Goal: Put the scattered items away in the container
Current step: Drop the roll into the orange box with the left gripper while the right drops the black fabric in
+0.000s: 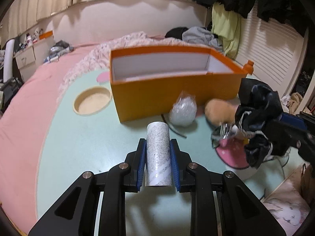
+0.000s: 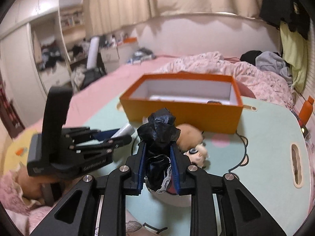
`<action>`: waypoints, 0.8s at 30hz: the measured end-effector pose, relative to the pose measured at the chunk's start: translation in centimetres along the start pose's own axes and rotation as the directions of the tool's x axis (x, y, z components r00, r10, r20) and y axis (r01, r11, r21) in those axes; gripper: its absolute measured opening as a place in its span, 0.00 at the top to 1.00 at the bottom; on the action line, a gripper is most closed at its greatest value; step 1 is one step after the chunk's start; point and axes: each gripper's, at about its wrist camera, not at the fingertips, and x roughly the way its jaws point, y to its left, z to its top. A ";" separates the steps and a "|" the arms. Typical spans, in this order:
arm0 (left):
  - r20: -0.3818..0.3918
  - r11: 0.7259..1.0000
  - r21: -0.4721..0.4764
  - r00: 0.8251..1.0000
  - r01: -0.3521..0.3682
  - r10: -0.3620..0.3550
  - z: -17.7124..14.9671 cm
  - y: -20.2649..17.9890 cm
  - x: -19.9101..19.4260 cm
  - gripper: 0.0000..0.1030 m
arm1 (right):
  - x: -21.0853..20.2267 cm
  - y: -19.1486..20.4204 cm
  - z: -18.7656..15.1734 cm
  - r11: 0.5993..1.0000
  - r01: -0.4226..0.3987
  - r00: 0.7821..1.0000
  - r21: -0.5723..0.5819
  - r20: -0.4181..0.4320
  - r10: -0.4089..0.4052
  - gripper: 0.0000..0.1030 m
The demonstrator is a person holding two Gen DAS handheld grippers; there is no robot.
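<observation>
My left gripper [image 1: 157,143] is shut on a grey speckled roll [image 1: 158,157] that lies lengthwise between the blue pads, just above the mint-green table [image 1: 88,143]. The open orange box [image 1: 177,92] stands behind it. My right gripper [image 2: 158,145] is shut on a bundle of black cloth with white lace trim [image 2: 159,129], held above a doll with tan hair [image 2: 196,149]. In the left wrist view the same black cloth [image 1: 256,106] hangs at the right, near the doll [image 1: 218,112]. The left gripper [image 2: 126,135] shows at the left of the right wrist view.
A clear plastic bag [image 1: 183,112] lies against the box front. A round recess [image 1: 92,102] is sunk into the table at the left, a handle slot [image 2: 297,165] at the right. An orange bottle [image 2: 306,110] stands at the far right edge. Pink bedding [image 2: 256,78] surrounds the table.
</observation>
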 end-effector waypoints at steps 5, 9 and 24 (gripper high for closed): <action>0.059 0.998 -0.030 0.997 0.050 -0.048 1.8 0.4 -2.3 0.76 | -1.0 -1.6 1.7 0.995 -0.043 0.998 0.089 0.049 0.039 0.78; 0.105 0.998 0.021 0.993 0.053 -0.055 4.4 -0.4 -3.1 0.76 | -1.5 -2.4 4.0 0.995 -0.022 0.996 0.094 0.089 0.014 0.78; 0.080 0.997 -0.040 0.995 0.066 -0.063 13.5 0.2 4.9 0.73 | 6.4 -8.1 11.0 0.976 0.076 0.997 0.203 0.013 -0.080 0.72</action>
